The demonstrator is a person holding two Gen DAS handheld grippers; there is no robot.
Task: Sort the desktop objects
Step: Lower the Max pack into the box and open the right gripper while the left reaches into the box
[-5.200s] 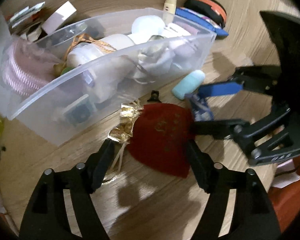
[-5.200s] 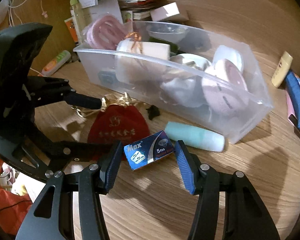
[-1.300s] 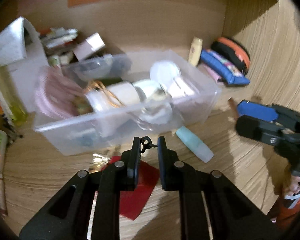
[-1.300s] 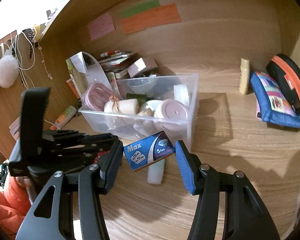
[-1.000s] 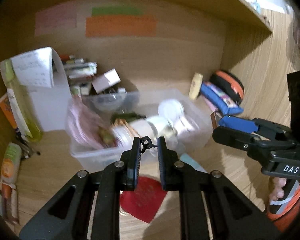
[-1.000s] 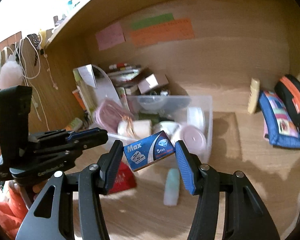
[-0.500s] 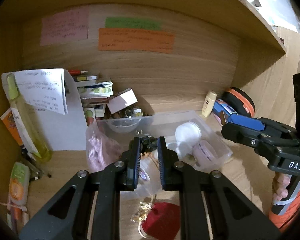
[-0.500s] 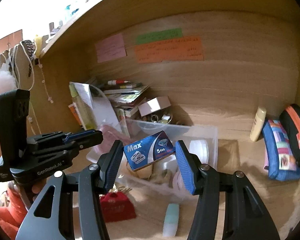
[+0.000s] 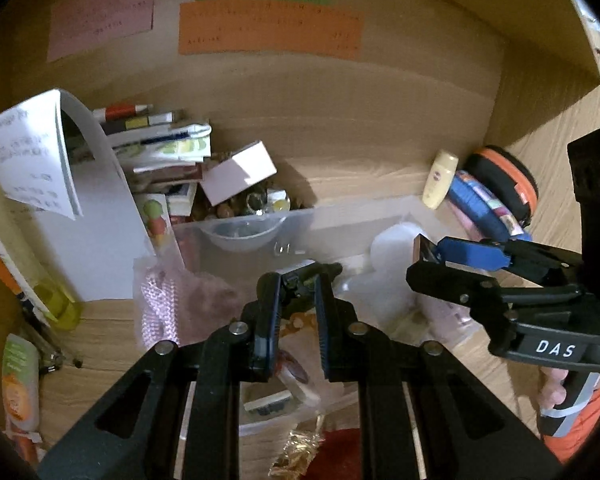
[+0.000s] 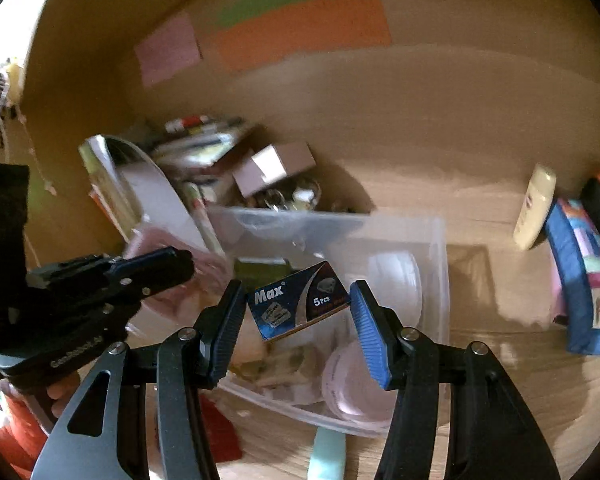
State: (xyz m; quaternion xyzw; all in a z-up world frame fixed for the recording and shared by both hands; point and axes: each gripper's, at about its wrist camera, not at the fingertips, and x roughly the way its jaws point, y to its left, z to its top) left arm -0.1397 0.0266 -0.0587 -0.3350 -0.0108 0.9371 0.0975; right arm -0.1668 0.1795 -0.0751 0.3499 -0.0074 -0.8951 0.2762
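Both grippers had risen from the desk surface and now hung above the clear plastic bin (image 10: 440, 280), the landmark for everything here. A second earlier they were lower and nearer the bin's front wall; now each camera looked down into it.

The left gripper (image 9: 296, 284) was clamped tight on a small black clip (image 9: 300, 276), its jaws nearly together, over the bin's middle. The right gripper (image 10: 298, 304) was pinched on the blue Max box (image 10: 298, 306), carried tilted above the bin's centre, beside the white round lids (image 10: 396, 280) lying inside. The right view was smeared by motion, so whether the box was over open space or over the lids could not be told for sure.

The red pouch (image 9: 332, 452) and the mint tube (image 10: 328, 456) lay on the desk just outside the bin's front wall, unsorted.

The lift suggested both items were ready to drop; two pieces seemed about to join the bin, with the pouch and tube left.
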